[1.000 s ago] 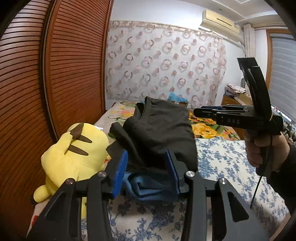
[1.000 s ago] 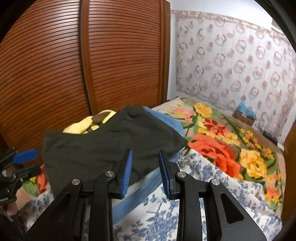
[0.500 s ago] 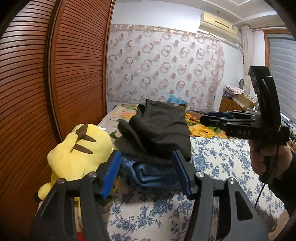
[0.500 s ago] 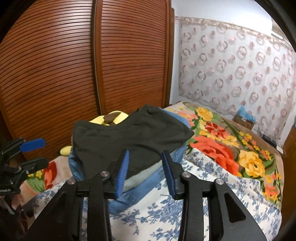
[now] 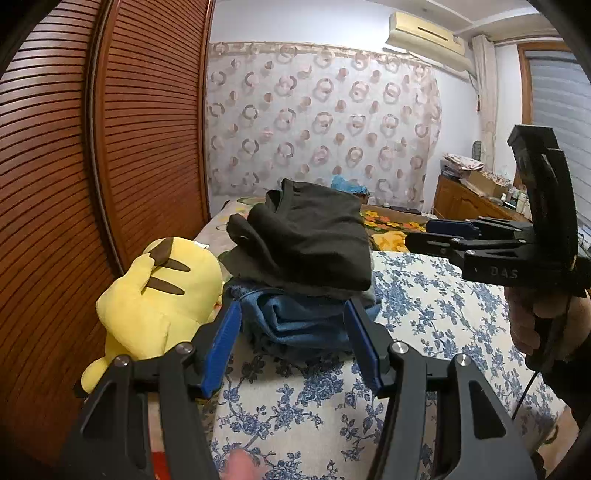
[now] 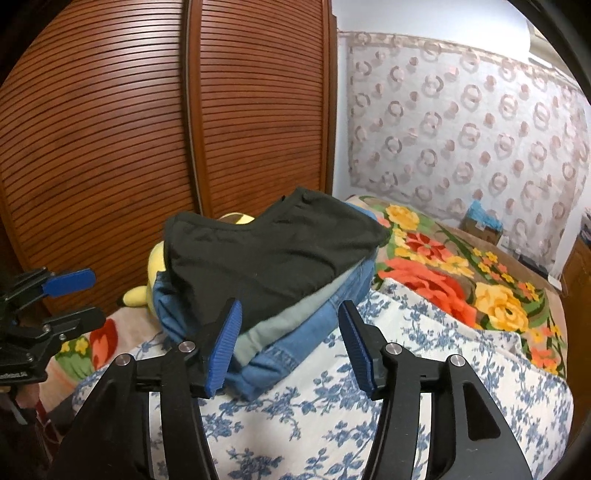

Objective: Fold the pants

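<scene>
From my remote seat, both cams showed the folded pants (image 5: 314, 236) lying on top of a clothes stack on the bed (image 5: 436, 302), w/ a grey layer and blue jeans (image 5: 295, 321) under them.

Left wrist cam only: the right gripper (image 5: 417, 230) seen side-on, held by a bare hand (image 5: 535, 321), hovering off to the side of the stack, apart from it. Its blue pads looked near each other at that angle, so that cam alone couldn't settle its state. Also only there: the AC unit (image 5: 424, 33) and a wooden dresser (image 5: 469, 206).

Right wrist cam only: the left gripper (image 6: 79, 295) at the frame edge, jaws spread, nothing between. It also gave the floral blanket (image 6: 443, 273) in full and the grey layer (image 6: 291, 321) edge more clearly. The right gripper (image 6: 290, 332) was released there, pads wide apart, empty, aimed at the stack's near edge.

The left gripper (image 5: 291, 332) in its own cam was likewise released, framing the jeans w/o touching.

Pants' long axis ran along the bed, away from the left cam toward the curtain (image 5: 317, 125); the far end showed a seamed hem. The yellow plush (image 5: 162, 295) lay just beside the stack, on the wardrobe (image 5: 110, 129) side.
</scene>
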### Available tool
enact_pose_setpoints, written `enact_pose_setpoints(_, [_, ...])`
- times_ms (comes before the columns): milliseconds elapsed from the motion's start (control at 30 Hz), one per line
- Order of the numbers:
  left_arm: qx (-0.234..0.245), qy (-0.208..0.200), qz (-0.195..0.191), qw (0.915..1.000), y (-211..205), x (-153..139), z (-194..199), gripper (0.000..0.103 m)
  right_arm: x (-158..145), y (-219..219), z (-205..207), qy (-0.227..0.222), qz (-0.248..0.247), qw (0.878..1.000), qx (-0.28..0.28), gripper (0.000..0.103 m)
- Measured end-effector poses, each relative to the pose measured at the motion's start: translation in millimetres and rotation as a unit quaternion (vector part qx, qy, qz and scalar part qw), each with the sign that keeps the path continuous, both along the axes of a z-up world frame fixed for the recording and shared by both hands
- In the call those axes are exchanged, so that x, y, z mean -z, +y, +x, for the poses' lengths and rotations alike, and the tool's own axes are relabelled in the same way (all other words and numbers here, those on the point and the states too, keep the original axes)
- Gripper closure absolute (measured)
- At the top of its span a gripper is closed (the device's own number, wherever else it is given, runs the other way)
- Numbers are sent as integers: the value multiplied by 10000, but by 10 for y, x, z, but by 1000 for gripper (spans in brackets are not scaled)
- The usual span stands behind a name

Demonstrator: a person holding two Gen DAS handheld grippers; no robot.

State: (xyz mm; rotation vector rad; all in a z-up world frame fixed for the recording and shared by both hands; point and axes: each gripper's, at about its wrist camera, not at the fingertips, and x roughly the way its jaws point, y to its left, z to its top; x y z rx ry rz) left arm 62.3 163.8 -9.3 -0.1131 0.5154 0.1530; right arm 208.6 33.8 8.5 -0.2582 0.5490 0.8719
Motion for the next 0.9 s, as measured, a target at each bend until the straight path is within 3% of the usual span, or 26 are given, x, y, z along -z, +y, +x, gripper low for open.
enact_pose_setpoints(267, [28,-98,-126,9999,-33,-27,-62,45,45,-228,-188,2,106,9998,182,33])
enact_pose_setpoints(467, [-87,-90,-5,9999,-99,-26,-84,45,63,-425,-337,-25,188,9991,382,23])
enact_pose_setpoints(900, [236,-7,14,9997,-475,10,-106,45,99,-968,-733,32,297,9941,1044,20])
